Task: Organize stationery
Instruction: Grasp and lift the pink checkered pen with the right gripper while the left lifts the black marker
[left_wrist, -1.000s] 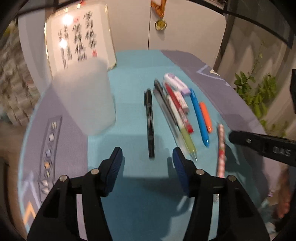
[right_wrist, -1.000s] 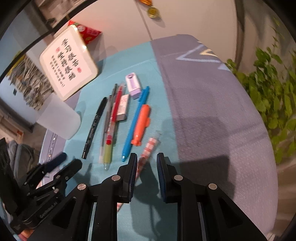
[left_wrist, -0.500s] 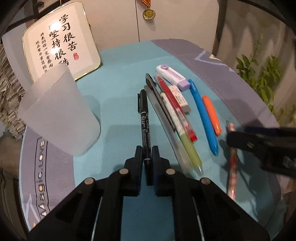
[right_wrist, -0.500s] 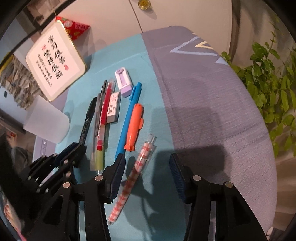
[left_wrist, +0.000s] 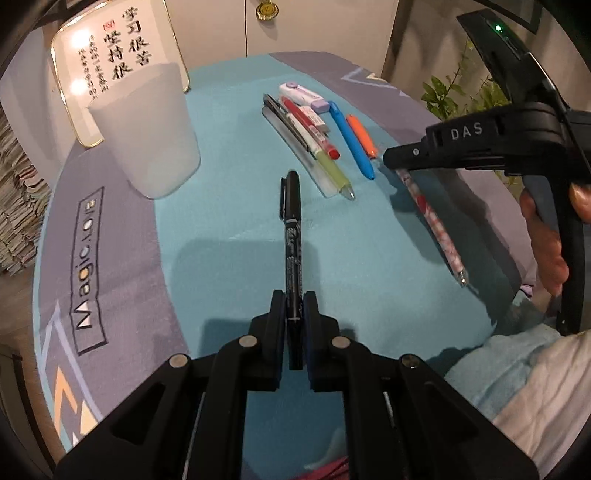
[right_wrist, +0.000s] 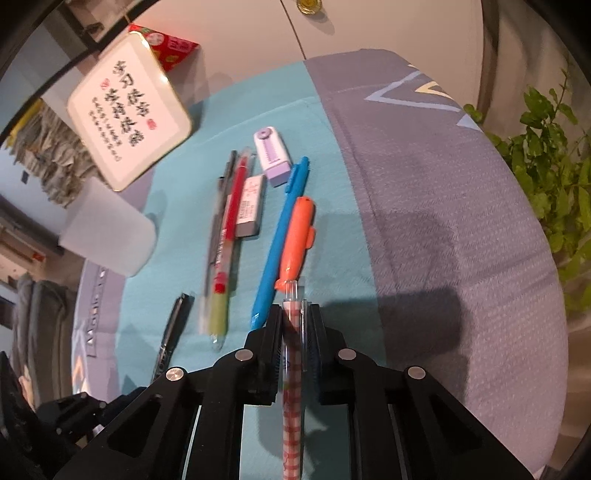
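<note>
black marker (left_wrist: 293, 251): clamped at its near end, pointing away | checked pen (right_wrist: 291, 373): red-white, clamped mid-barrel | blue pen (right_wrist: 279, 243), orange highlighter (right_wrist: 296, 238), red-green pen (right_wrist: 225, 254), eraser (right_wrist: 250, 205), lilac correction tape (right_wrist: 271, 155): side by side on table | frosted cup (left_wrist: 146, 129): upright, left

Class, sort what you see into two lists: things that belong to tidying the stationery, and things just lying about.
Belongs to the job:
black marker pen in the left gripper
red-checked pen in the right gripper
blue pen
orange highlighter
frosted plastic cup

Lying about:
framed calligraphy plaque
green potted plant
gold medal
</note>
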